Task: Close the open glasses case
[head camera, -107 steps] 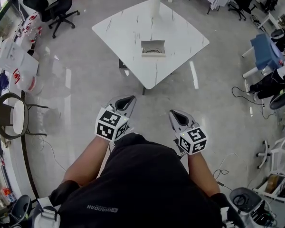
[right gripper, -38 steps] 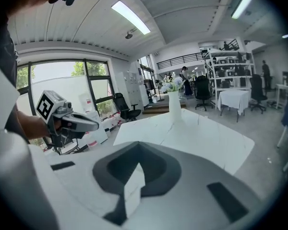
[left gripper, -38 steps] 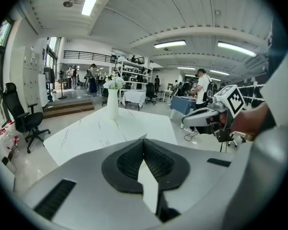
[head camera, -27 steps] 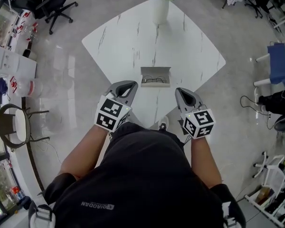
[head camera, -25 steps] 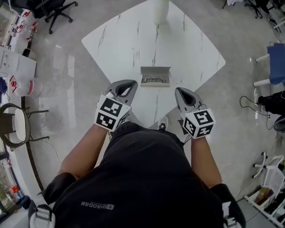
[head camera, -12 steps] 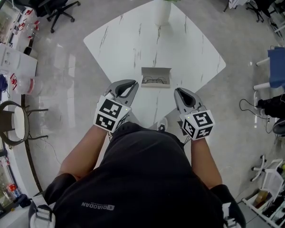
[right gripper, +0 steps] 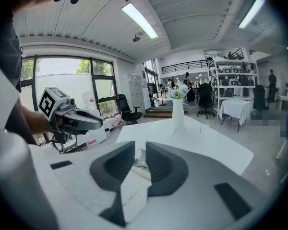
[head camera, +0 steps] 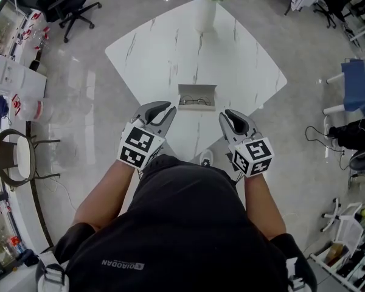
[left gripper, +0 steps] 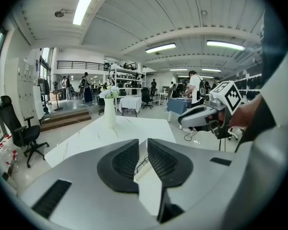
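White marble table point(head camera: 170, 47) carries the open glasses case point(head camera: 197, 96) at its near corner, straight ahead of both grippers and between them. The case's long axis runs crosswise, from one gripper toward the other, with the raised lid on the far side and glasses lying inside. The left gripper point(head camera: 164, 109) and the right gripper point(head camera: 228, 116) sit just short of the case's two ends, neither clearly nearer. Each has its jaws drawn nearly together, with nothing gripped. Compared with the earliest frame, when the case lay well ahead and both grippers hung over bare floor, the person has closed in on the corner.
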Tool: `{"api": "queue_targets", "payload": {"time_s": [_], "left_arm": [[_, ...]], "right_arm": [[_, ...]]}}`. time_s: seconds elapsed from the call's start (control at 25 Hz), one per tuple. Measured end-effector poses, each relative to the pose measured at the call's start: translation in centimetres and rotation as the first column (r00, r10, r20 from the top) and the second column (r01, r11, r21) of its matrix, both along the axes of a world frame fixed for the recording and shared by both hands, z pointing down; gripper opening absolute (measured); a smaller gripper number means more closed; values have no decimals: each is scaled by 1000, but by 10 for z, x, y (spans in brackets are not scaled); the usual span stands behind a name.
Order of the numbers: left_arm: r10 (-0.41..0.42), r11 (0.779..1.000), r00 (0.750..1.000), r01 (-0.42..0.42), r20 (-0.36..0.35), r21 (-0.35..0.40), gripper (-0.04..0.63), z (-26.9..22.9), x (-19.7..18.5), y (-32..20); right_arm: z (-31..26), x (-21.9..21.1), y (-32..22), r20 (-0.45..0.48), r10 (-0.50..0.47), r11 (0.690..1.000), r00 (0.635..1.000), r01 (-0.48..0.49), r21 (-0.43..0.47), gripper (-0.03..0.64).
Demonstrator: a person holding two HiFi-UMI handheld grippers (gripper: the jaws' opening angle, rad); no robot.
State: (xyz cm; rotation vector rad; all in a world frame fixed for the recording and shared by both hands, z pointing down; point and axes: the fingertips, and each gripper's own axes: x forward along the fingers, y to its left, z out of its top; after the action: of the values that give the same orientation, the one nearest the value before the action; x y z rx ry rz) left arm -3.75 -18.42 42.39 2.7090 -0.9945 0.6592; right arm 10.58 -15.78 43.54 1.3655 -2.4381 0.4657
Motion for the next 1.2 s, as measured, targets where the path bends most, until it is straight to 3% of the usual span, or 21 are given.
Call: {"api": "queue_targets", "payload": {"time_s": [0.56, 0.96, 1.2], "left_arm": [[-24, 1000, 999, 25, 32, -14, 60, 11, 1, 11], [-53, 998, 998, 54, 42, -38, 60, 29, 2, 9], [-80, 995, 994, 84, 72, -48, 58, 48, 2, 4]], "right_arm": [[2, -1, 1, 24, -38, 999, 999, 38, -9, 55], [22, 22, -10, -37, 11, 998, 999, -13, -62, 54], [40, 32, -23, -155, -23, 999, 988, 17, -40, 55]]}}
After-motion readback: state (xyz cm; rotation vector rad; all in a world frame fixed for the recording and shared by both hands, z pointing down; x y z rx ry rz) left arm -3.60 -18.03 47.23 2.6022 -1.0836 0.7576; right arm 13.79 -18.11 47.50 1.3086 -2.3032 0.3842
